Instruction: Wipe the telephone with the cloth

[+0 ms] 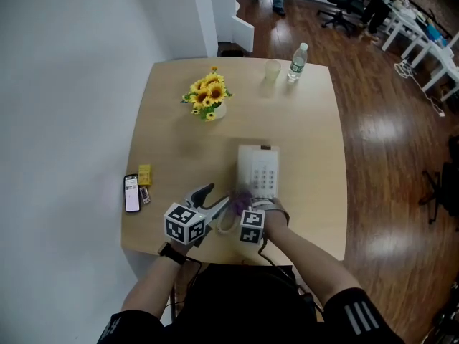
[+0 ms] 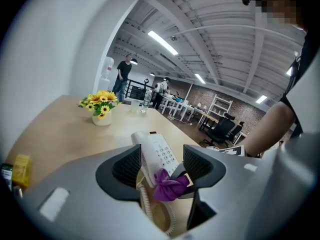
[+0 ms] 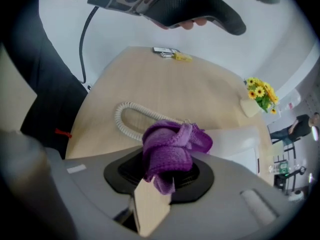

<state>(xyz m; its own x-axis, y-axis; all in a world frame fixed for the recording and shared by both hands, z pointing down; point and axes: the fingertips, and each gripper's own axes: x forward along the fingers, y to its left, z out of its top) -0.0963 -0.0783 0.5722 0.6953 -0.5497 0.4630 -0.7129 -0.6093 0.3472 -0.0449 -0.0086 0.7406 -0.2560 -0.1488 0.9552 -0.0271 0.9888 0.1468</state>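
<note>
A white telephone (image 1: 258,170) lies on the wooden table (image 1: 315,156), its keypad facing up; it also shows between the left jaws as the telephone (image 2: 157,154). My right gripper (image 3: 167,171) is shut on a bunched purple cloth (image 3: 172,149), held at the phone's near left corner; the cloth (image 1: 242,201) is just visible there. My left gripper (image 1: 214,196) is open beside it, nothing between its jaws, pointing at the phone and the cloth (image 2: 170,184). The coiled cord (image 3: 135,119) loops on the table at the phone's near side.
A vase of sunflowers (image 1: 208,95) stands at the table's far left. A plastic cup (image 1: 272,71) and a water bottle (image 1: 297,61) stand at the far edge. A smartphone (image 1: 132,193) and a yellow block (image 1: 145,174) lie at the left edge.
</note>
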